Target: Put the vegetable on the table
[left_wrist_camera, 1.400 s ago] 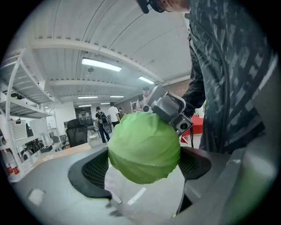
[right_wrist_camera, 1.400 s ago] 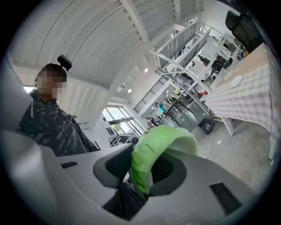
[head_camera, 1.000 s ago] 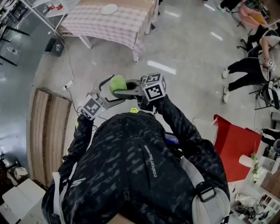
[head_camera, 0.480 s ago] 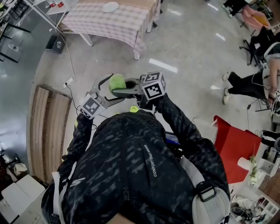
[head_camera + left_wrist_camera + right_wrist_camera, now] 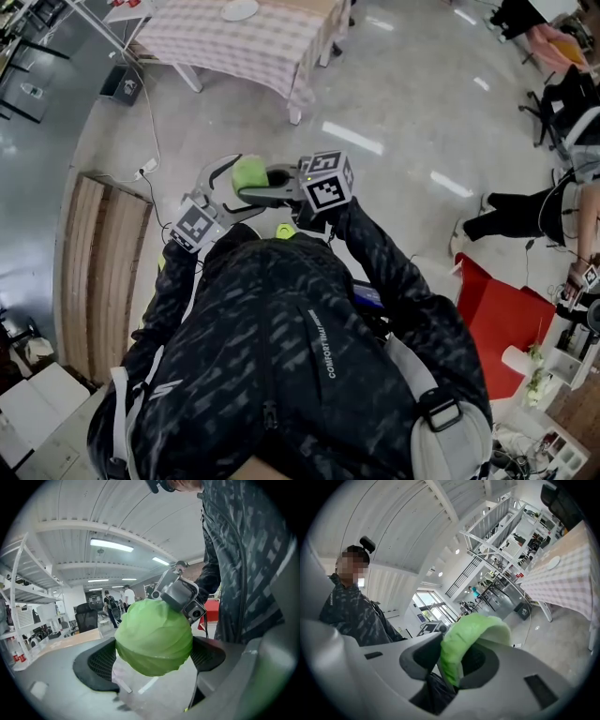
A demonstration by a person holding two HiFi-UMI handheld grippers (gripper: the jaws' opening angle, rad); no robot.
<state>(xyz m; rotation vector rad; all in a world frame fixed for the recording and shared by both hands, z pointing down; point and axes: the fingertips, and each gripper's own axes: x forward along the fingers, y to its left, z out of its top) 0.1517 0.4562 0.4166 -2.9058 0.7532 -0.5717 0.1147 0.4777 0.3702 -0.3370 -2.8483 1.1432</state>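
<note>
A round green cabbage hangs over the floor in front of the person, held between both grippers. My left gripper, with pale jaws, comes at it from the left. In the left gripper view the cabbage fills the gap, and both black pads press on its sides. My right gripper, with dark jaws, reaches in from the right. In the right gripper view it pinches a cabbage leaf. The table with its checked cloth stands farther off, at the top.
A white plate lies on the table, and a dark box sits beside its legs. A wooden platform lies on the left, with a cable and socket near it. A red sheet and seated people are on the right.
Both grippers and the cabbage keep their place. The table has slid slightly up in the head view, and the seated people at the right have shifted.
</note>
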